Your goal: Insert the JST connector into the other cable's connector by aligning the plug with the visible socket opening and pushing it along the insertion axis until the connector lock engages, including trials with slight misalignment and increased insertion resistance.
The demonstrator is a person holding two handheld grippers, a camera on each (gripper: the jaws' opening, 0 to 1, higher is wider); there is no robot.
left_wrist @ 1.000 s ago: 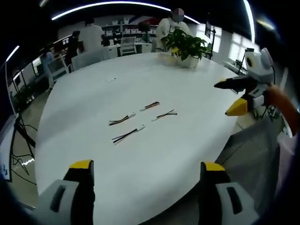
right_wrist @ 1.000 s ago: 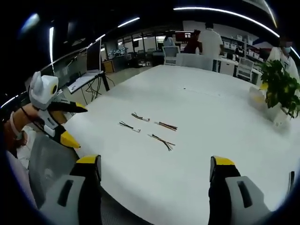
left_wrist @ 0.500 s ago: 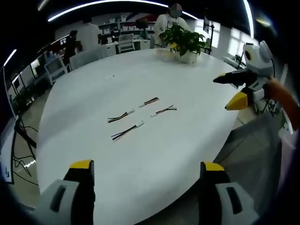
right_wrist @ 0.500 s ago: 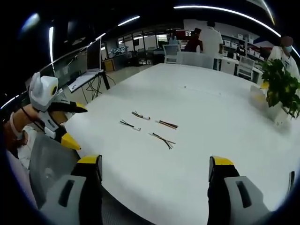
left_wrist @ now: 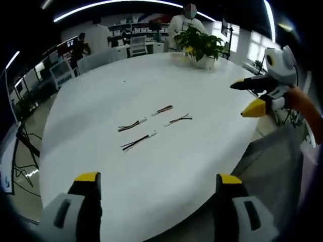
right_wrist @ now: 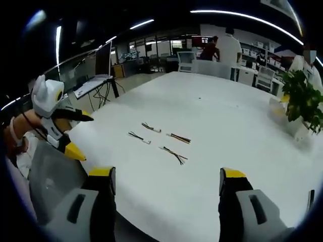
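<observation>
- Hovering above the near edge of the white table (left_wrist: 166,166), the left gripper (left_wrist: 157,179) has its jaws spread wide with nothing between them; the right gripper (right_wrist: 166,174) is spread and bare in the same way.
- Four short JST cables lie loose near the middle of the table, well apart from both grippers: one cable (left_wrist: 132,125), a second (left_wrist: 161,109), a third (left_wrist: 176,120) and the nearest cable (left_wrist: 138,142), each with a small pale connector at one end.
- In the right gripper view the same group (right_wrist: 160,139) sits ahead of the jaws, none of the cables touching another.
- A potted plant (left_wrist: 201,46) stands at the far side of the table, clear of the work.
- The step in hand looks like the approach: no cable has been picked up yet.
- Next, each gripper likely needs to come down on one cable close behind its connector, choosing a plug and a matching socket; which connector is which is too small to tell.
</observation>
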